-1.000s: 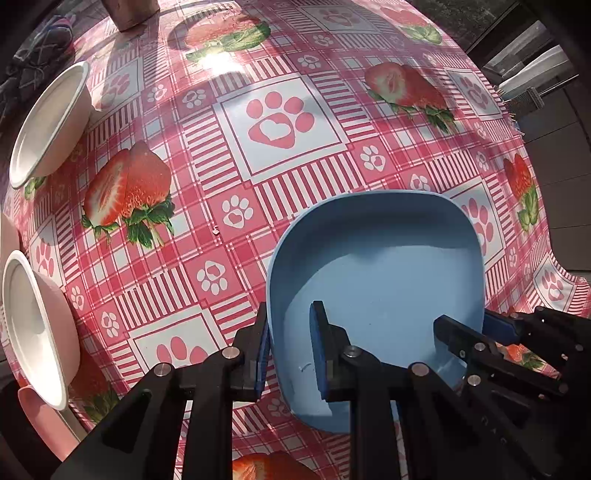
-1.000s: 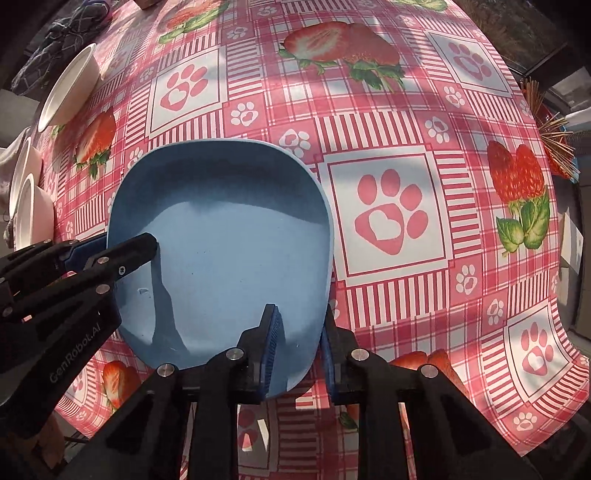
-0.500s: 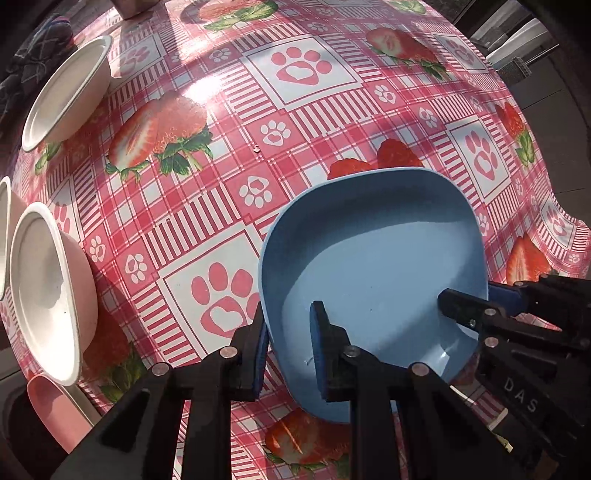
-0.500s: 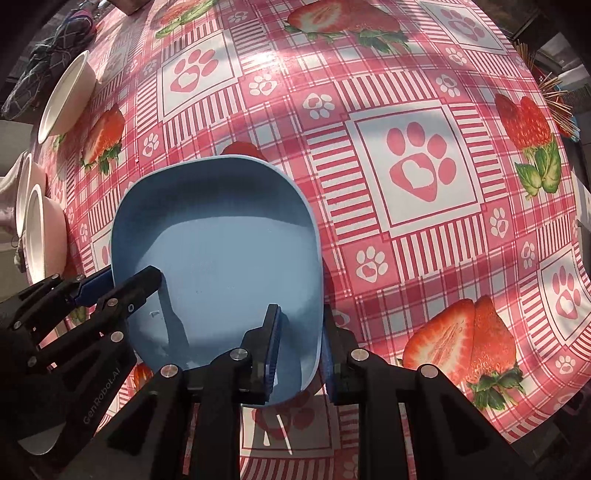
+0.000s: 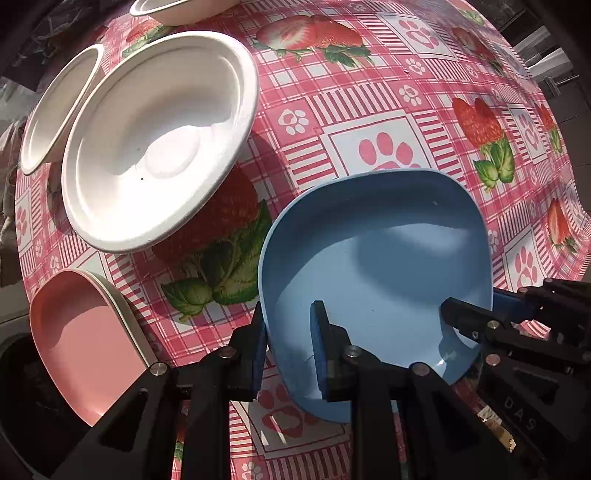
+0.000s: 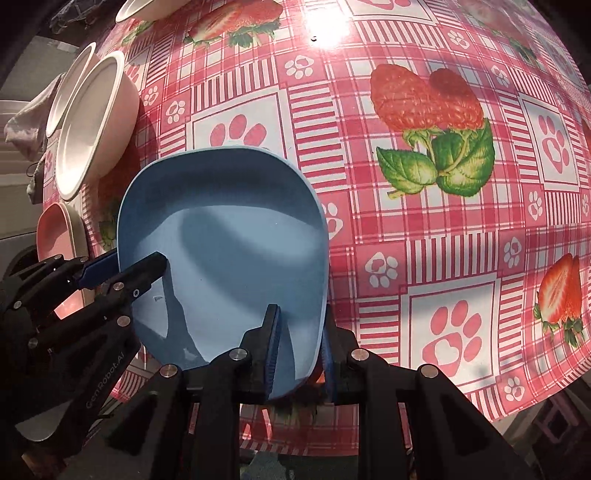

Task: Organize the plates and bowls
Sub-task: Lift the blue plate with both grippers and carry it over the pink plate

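Both grippers hold one blue square plate (image 5: 376, 273) above the table. My left gripper (image 5: 290, 349) is shut on the plate's near left rim; it also shows in the right wrist view (image 6: 122, 267). My right gripper (image 6: 301, 350) is shut on the plate's (image 6: 225, 251) near right rim and shows in the left wrist view (image 5: 476, 314). A pink plate (image 5: 81, 339) on a white one lies at the table's near left edge. A large white bowl (image 5: 159, 136) stands left of the blue plate.
A second white bowl (image 5: 59, 107) stands left of the large one and a third (image 5: 177, 7) at the far edge. The strawberry and paw tablecloth (image 5: 388, 110) covers the table. The table's right edge (image 6: 535, 387) drops off near my right gripper.
Both grippers have carried the blue plate to the left and nearer to the white bowls and the pink plate, which now fill the left of both views. Both stay shut on the plate.
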The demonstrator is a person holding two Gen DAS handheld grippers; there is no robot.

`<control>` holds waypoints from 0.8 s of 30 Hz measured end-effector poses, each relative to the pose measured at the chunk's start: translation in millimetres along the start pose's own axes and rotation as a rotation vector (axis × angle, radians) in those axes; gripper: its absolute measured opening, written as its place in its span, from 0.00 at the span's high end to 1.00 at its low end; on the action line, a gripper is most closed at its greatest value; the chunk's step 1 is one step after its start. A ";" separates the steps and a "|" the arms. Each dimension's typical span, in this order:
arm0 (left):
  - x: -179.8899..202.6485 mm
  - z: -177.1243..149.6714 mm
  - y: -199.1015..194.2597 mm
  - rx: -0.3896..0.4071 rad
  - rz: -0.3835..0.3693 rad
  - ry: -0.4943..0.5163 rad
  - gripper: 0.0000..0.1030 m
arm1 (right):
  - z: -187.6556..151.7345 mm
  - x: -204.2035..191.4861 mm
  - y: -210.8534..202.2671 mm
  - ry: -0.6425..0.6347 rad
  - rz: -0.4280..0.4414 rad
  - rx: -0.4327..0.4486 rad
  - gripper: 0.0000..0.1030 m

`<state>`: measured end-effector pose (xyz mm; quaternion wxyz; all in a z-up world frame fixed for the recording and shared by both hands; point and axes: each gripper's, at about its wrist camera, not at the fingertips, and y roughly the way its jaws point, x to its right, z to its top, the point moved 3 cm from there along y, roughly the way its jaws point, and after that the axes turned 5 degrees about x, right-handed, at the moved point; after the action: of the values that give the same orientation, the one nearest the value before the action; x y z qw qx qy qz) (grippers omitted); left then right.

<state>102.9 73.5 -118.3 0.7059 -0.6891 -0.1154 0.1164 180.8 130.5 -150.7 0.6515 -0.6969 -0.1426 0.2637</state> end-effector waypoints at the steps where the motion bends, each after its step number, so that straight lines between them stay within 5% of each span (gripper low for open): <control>1: -6.1 -3.6 2.4 0.005 -0.003 0.003 0.78 | -0.9 -5.9 1.5 -0.007 -0.006 -0.001 0.77; 4: -8.8 -10.1 4.7 0.019 0.018 0.044 0.77 | -1.8 -17.8 4.5 -0.029 -0.073 0.005 0.75; 16: -6.3 -9.6 6.1 -0.011 -0.022 0.062 0.76 | -1.7 -17.3 5.8 0.010 -0.087 0.013 0.72; 24: 2.4 0.9 5.5 -0.028 0.014 0.168 0.74 | -14.1 -25.7 -2.2 0.015 -0.116 0.106 0.61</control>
<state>104.8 75.3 -123.7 0.7026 -0.7069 -0.0524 0.0616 167.8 105.1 -143.7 0.7026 -0.6540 -0.1639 0.2274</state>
